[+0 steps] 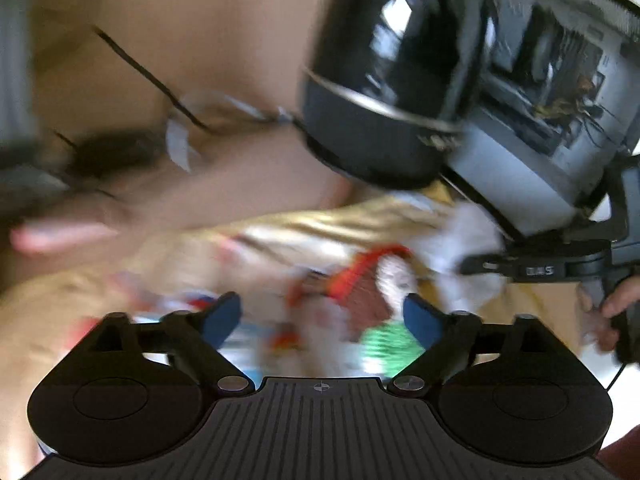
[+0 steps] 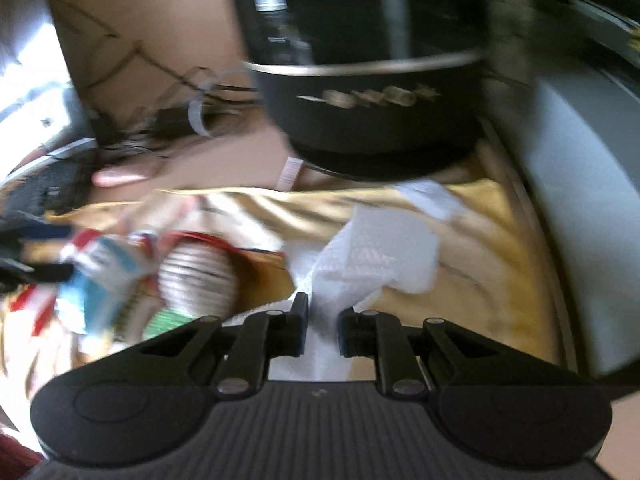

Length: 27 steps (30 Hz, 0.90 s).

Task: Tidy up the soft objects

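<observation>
Where the two grippers meet the worktop, the stock reads as follows, near to far; both views are smeared with blur.

Right gripper: jaws narrow, pinched on a white paper towel that runs up between them and spreads out crumpled beyond the tips, lying on the gold cloth.

Left gripper: jaws wide, blue pads apart, nothing between them. It hangs over a heap of colourful soft items, red, white and green, too blurred to sort by kind.

The same heap shows at the left of the right wrist view, with a ribbed white piece and a blue and white piece among it, just left of the towel.

Gold cloth: covers the worktop under heap and towel, creased.

Hand: at the right edge of the left wrist view, gripping the right gripper's black handle.

Black round pot: far of the cloth, silver band round it, gold marks on its side.

Cardboard box: far left, tan, with a tangle of dark cables in front of it.

Grey appliance: far right, beside the pot.
</observation>
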Motion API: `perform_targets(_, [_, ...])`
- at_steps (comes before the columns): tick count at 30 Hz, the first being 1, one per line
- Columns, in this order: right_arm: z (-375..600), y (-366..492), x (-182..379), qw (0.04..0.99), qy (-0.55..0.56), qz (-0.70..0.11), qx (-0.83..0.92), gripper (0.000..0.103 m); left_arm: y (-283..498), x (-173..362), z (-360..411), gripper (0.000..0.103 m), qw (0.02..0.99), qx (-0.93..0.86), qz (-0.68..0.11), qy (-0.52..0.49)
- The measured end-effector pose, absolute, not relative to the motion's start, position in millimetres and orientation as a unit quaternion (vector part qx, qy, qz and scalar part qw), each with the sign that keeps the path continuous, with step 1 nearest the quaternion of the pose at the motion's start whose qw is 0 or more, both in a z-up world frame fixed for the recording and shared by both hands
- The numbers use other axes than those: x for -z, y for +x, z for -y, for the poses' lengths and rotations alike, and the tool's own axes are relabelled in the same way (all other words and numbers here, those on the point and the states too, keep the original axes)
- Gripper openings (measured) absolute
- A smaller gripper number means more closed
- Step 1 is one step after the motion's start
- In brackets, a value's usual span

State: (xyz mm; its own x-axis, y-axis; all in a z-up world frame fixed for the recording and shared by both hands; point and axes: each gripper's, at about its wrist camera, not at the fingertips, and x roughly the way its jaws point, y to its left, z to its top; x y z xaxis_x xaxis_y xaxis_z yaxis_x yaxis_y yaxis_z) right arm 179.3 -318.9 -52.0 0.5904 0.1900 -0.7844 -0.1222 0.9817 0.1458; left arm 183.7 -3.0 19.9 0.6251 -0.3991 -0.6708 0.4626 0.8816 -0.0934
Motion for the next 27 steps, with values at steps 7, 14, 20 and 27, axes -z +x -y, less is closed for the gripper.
perform_targets(7, [322,176,58,0.887,0.034,-0.453,-0.086,0.017,171,16,-85,0.093,0.895,0.141,-0.408,0.115])
perform_targets(14, [301,178,61,0.880,0.010,-0.462,-0.108,0.022,183,46,-96,0.084,0.880,0.099,-0.456,0.091])
perform_targets(20, [301,173,58,0.881,0.007,-0.462,-0.099,0.034,191,43,-107,0.045,0.877,0.059,-0.477,-0.009])
perform_targets(27, [299,168,65,0.876,0.000,-0.473,-0.097,0.041,180,47,-112,0.054,0.858,0.011,-0.476,-0.192])
